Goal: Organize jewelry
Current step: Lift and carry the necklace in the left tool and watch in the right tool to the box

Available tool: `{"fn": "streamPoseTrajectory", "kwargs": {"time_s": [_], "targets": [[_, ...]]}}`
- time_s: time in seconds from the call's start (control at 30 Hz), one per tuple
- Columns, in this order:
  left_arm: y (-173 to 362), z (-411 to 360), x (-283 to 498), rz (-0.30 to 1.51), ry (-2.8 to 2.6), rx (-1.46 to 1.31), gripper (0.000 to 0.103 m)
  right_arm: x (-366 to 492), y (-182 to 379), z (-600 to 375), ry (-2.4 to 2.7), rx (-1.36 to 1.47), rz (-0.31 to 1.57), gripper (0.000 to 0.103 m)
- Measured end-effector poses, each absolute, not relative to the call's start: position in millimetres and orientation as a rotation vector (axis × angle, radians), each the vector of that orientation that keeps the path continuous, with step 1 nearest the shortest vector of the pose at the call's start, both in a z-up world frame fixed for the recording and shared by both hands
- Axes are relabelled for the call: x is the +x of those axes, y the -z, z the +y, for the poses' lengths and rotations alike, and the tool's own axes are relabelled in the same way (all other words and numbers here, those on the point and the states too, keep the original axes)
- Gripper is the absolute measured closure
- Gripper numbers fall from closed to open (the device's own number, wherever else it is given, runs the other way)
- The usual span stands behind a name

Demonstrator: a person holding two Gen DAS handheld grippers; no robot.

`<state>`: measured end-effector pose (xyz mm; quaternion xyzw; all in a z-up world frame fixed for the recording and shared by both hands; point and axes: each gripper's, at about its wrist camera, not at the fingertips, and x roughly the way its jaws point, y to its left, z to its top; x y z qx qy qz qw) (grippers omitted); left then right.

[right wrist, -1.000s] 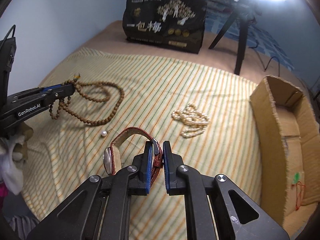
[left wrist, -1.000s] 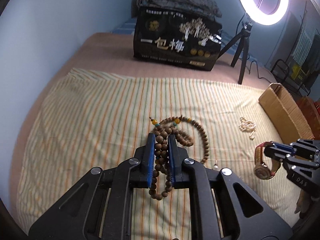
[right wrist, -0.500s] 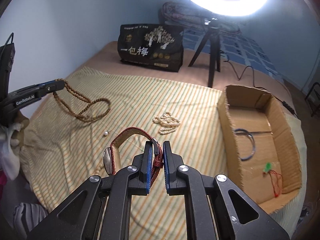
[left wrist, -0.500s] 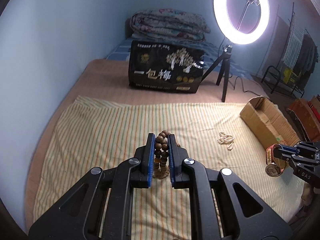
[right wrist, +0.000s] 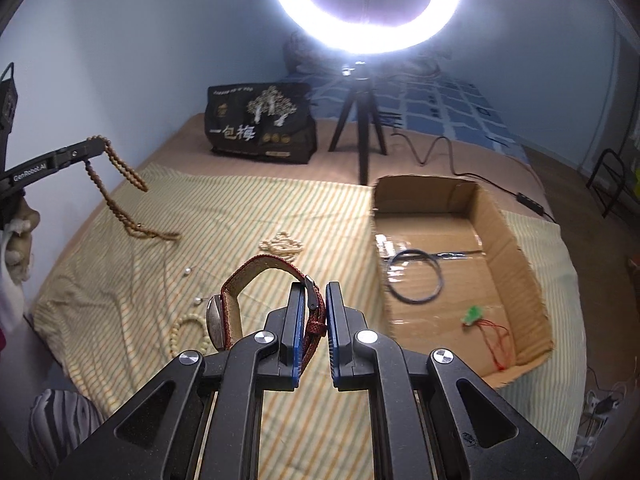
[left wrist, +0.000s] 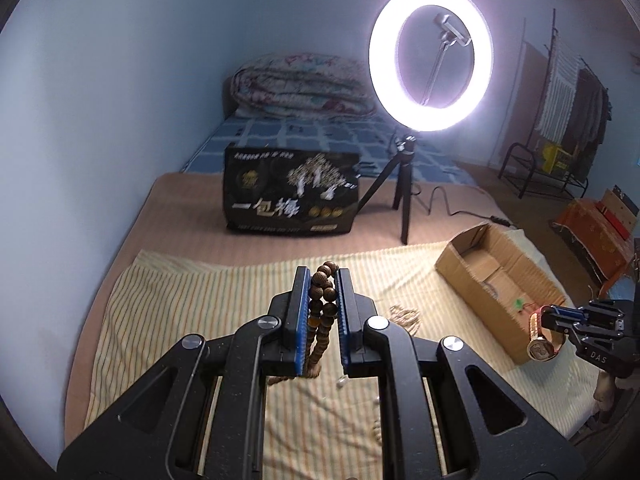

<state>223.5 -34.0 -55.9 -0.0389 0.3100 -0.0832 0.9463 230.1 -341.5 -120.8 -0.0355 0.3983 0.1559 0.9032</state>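
Beads: left tool [left wrist: 323, 294] pinches wooden bead necklace [right wrist: 120, 196], limp, trailing left of cardboard box [right wrist: 516, 240]. Right tool [right wrist: 313, 312] clamps wristwatch [right wrist: 240, 300] by supple strap; case heavy, swings.

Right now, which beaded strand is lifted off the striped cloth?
The brown wooden bead strand, pinched in the left gripper; the pearl strand and cream bracelet lie flat.

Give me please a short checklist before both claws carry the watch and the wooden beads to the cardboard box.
1. Left claw shut on wooden beads: ok.
2. Right claw shut on watch strap: ok.
3. Beads fully lifted off striped cloth: not ok, the lower end touches it.
4. Cardboard box open with free floor: ok.
5. Pearl strand left on cloth, clear of the trailing beads: cannot tell.
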Motion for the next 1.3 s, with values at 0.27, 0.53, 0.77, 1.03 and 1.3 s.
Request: {"fn": "streamPoseTrajectory", "kwargs": {"time_s": [0.27, 0.53, 0.77, 1.03, 1.3], "targets": [[25.5, -69.2, 234.9, 0.592, 0.238, -0.084, 0.092, 226.7, 110.9, -376.4, -0.271, -0.041, 0.803, 0.094], [1.7, -123.2, 252.4, 0.56, 0.336, -0.066, 0.092, 228.7, 109.2, -414.4, -0.205, -0.017, 0.794, 0.094], [-16.2, -174.3, 269.8, 0.529, 0.417, -0.069, 0.092, 231.4, 115.6, -440.4, -0.165, 0.005, 0.806, 0.094], [-27.0, -225.7, 284.2, 0.512, 0.484, -0.031, 0.092, 233.8, 126.5, -461.1, -0.139, 0.025, 0.823, 0.094], [-29.8, -263.4, 299.1, 0.511, 0.534, -0.02, 0.092, 240.7, 137.5, -473.7, -0.13, 0.044, 0.833, 0.094]]}}
